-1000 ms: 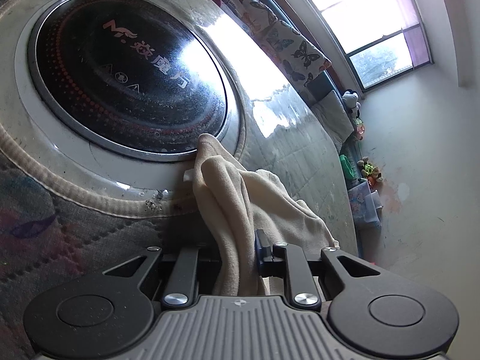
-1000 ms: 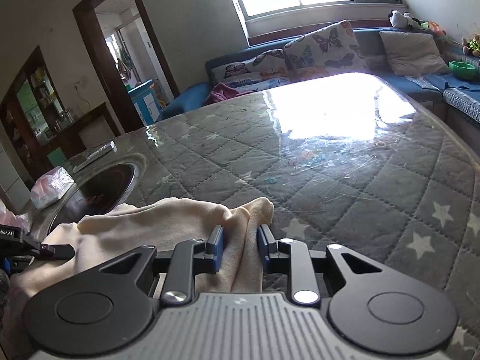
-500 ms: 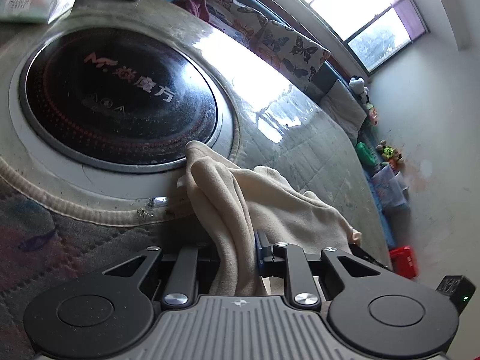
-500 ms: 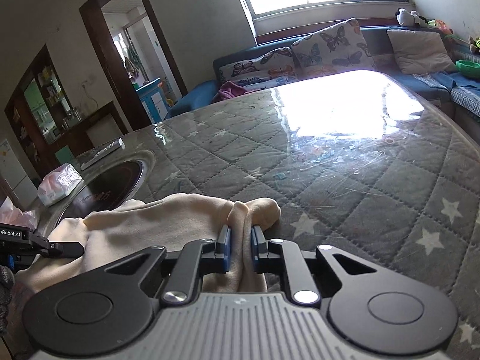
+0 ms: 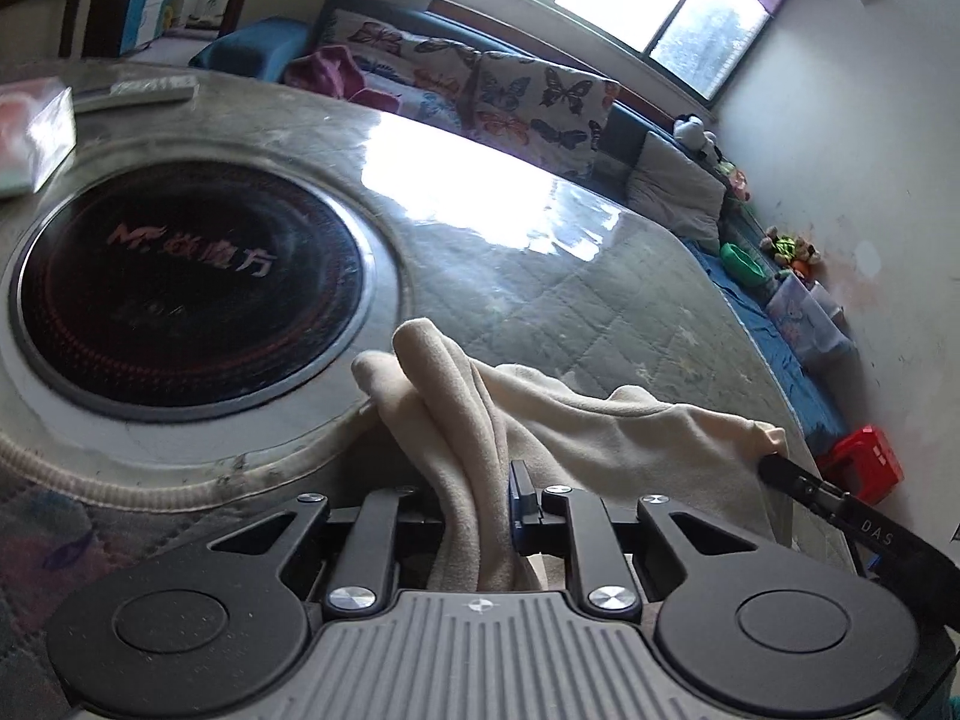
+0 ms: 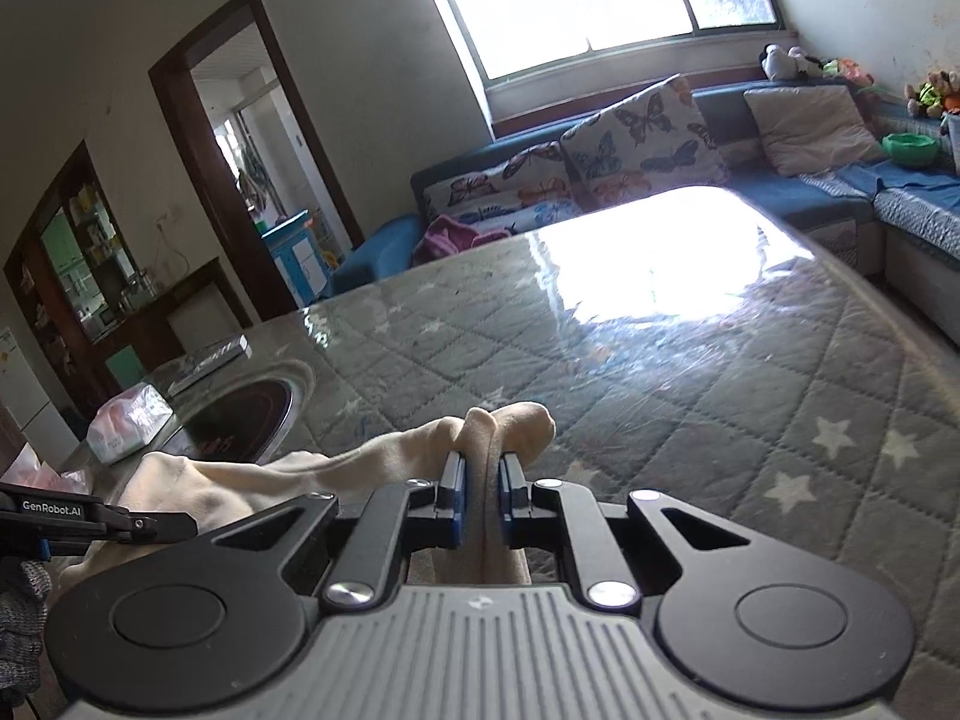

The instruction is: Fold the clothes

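we hold the cream cloth [image 5: 576, 420] stretched just above the quilted table [image 6: 690, 372] beside the black hob [image 5: 186, 288], left gripper [image 5: 480, 498] pinched on one bunched end, right gripper [image 6: 480, 480] nearly closed on the other.

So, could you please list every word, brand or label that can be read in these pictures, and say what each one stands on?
"GenRobot.AI": white letters on the left gripper, seen from the right wrist.
"DAS": letters running off the side of the right gripper, seen from the left wrist.
"M", then Chinese characters ending in "方": reddish, blurred, on the round black cooktop set in the table.
Tissue pack: print too blurred to read.
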`<act>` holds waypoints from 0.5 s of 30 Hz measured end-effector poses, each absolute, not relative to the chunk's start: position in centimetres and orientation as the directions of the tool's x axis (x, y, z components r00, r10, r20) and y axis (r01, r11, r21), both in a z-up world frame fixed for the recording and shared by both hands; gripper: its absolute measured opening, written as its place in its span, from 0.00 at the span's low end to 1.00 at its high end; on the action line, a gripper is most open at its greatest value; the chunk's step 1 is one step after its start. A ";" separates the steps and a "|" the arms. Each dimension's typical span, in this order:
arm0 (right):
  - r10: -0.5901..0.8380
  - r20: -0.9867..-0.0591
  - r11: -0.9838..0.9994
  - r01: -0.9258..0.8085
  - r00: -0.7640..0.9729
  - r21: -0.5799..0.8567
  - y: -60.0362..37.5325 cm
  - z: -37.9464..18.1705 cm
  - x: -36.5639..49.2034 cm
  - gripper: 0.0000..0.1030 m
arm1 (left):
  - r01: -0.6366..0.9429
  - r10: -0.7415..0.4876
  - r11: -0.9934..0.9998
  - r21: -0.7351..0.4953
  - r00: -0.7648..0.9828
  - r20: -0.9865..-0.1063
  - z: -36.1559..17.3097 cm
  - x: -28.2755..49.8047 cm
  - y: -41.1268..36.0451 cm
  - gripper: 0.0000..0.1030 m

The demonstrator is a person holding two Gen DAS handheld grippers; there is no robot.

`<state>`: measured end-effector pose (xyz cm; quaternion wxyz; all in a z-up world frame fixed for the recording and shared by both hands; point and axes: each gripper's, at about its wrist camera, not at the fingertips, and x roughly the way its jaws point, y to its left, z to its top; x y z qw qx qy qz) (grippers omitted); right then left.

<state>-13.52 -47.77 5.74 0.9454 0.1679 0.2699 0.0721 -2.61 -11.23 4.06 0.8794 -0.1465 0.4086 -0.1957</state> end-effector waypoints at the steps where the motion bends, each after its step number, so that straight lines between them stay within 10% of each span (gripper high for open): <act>1: 0.219 -0.481 0.934 -0.040 0.849 0.355 -48.0 5.9 -13.7 0.09 | 0.236 -0.467 0.880 -0.413 0.589 -0.659 4.2 -2.6 -11.6 0.17; 15: 0.099 -0.429 0.941 0.056 0.898 0.333 -51.8 8.4 -16.3 0.09 | 0.385 -0.528 0.848 -0.363 0.573 -0.626 6.0 -2.8 -18.0 0.16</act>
